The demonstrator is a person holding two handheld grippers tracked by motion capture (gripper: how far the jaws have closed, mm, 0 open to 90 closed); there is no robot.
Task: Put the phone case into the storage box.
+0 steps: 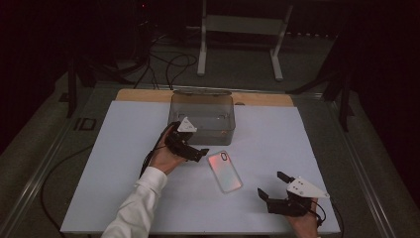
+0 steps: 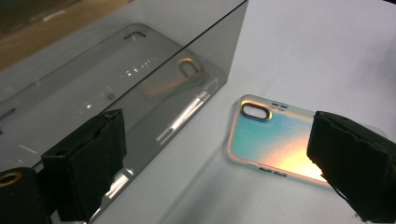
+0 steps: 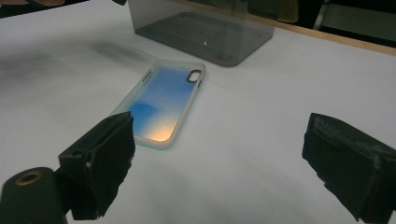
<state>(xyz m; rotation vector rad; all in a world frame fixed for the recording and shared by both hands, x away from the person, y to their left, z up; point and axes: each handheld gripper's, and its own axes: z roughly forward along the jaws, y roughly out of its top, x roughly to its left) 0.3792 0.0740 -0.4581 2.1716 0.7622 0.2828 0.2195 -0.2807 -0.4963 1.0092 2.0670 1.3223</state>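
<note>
An iridescent phone case [image 1: 225,171] lies flat on the white sheet [image 1: 124,163], camera cut-out toward the far side. A smoky clear plastic box [image 1: 202,116] stands just behind it. My left gripper [image 1: 198,151] is low beside the box's front wall, pointing right at the case, jaws open with nothing between them. In the left gripper view [image 2: 219,172] the case [image 2: 271,140] lies just ahead, partly behind the right jaw, and the box [image 2: 140,93] is at the left. My right gripper [image 1: 271,184] is open near the front right; its view [image 3: 224,168] shows the case [image 3: 166,100] and box [image 3: 205,28] farther off.
The white sheet covers most of the table, with a wooden strip [image 1: 257,98] along its back edge. Beyond the table stand a white metal frame [image 1: 237,29] and loose cables [image 1: 168,64] on the floor. A white-sleeved forearm [image 1: 136,208] comes in from the bottom.
</note>
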